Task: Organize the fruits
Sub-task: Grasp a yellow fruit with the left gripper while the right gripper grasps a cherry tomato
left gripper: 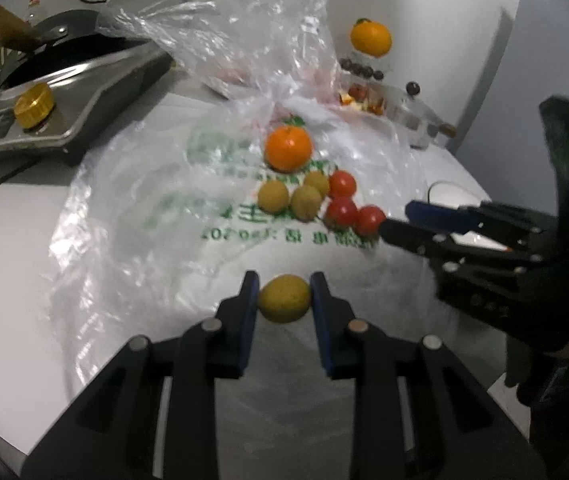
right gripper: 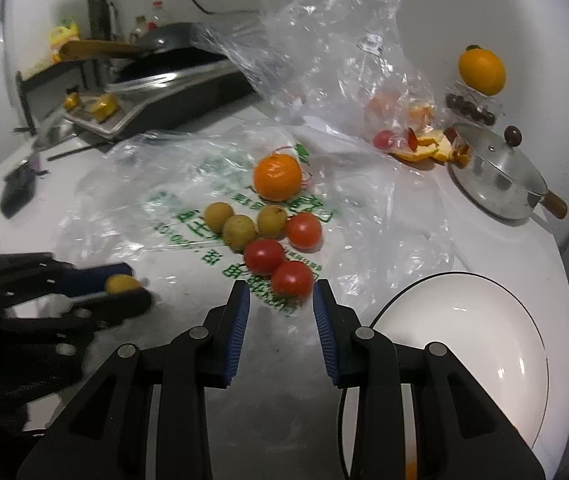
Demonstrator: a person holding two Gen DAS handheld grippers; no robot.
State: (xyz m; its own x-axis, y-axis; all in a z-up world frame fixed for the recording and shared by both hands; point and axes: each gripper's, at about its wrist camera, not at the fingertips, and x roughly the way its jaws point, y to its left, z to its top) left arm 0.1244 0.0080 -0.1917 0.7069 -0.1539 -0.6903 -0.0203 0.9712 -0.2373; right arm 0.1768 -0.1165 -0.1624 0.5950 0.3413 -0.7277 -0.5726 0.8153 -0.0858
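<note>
My left gripper (left gripper: 284,298) is shut on a small yellow-green fruit (left gripper: 284,299), held above the plastic bag; it also shows in the right wrist view (right gripper: 122,283). On the bag lie an orange (left gripper: 288,148) (right gripper: 277,177), three more yellow-green fruits (left gripper: 273,196) (right gripper: 239,231) and three red tomatoes (left gripper: 341,211) (right gripper: 264,256). My right gripper (right gripper: 281,300) is open and empty, just in front of the nearest tomato (right gripper: 292,279). It appears at the right of the left wrist view (left gripper: 394,220).
A white bowl (right gripper: 464,344) sits at the right. A steel lidded pot (right gripper: 496,176), orange peels (right gripper: 424,148), a rack with a second orange (right gripper: 481,72), a crumpled clear bag (right gripper: 324,40) and a cooktop with a pan (right gripper: 172,80) stand behind.
</note>
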